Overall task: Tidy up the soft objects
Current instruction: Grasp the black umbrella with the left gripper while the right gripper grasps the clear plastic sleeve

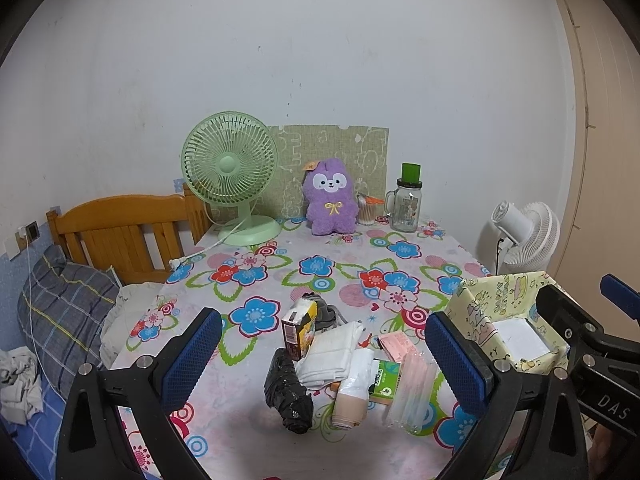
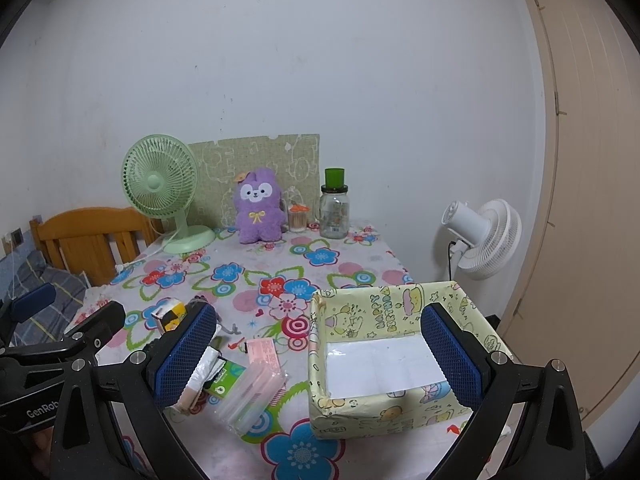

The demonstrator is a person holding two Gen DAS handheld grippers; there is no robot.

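Note:
A heap of small things lies on the flowered table (image 1: 256, 264): a black rolled bag (image 1: 289, 394), a folded white cloth (image 1: 334, 350), a beige roll (image 1: 352, 402), a green tissue pack (image 1: 384, 380), a clear plastic packet (image 1: 414, 394), a pink card (image 1: 394, 346), a brown-yellow carton (image 1: 298, 326) and a grey sock (image 1: 326, 312). My left gripper (image 1: 322, 364) is open above the heap. A yellow patterned box (image 2: 384, 356), empty with a white floor, stands right of the heap. My right gripper (image 2: 318, 354) is open, over the box's left side.
At the back stand a green fan (image 1: 232, 176), a purple plush (image 1: 330, 200), a cotton swab jar (image 1: 366, 210) and a glass jar with green lid (image 1: 408, 200). A bed with wooden headboard (image 1: 120, 232) is left. A white fan (image 2: 486, 238) and door (image 2: 580, 200) are right.

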